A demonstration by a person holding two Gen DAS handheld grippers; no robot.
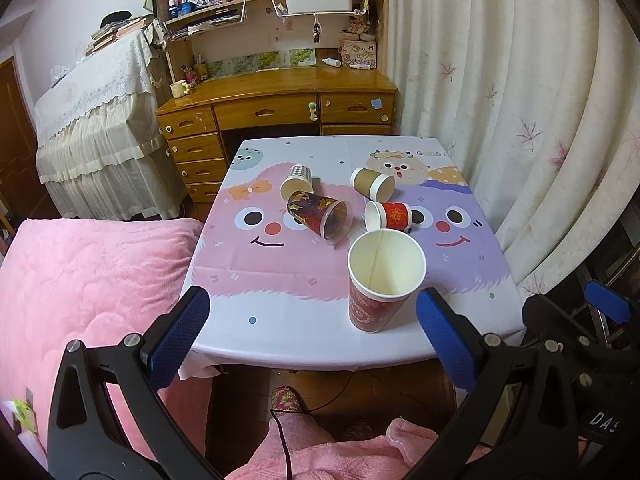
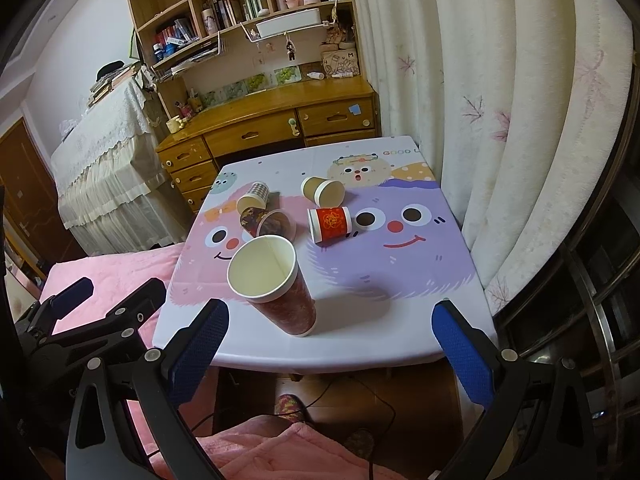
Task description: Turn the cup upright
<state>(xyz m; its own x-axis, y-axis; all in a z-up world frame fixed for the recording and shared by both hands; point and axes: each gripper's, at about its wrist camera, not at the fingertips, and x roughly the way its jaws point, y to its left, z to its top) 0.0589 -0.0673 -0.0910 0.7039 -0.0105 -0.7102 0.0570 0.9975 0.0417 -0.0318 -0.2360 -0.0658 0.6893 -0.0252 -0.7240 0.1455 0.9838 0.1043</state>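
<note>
While both claws, left claw and right claw, hang spread and empty, the small red cup on its side looks light, crushable; grip mid-wall gently.

Warm, even indoor light fills my view; the glossy wooden desk top shows glare, the tall red paper cup casts a soft shadow rightward, and fisheye bending darkens every corner

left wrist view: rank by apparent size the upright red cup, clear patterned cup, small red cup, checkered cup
1. Upright red cup, though it is nearest the camera.
2. Clear patterned cup, lying on its side.
3. Small red cup and checkered cup: too alike to rank; the checkered one is farther.
</note>
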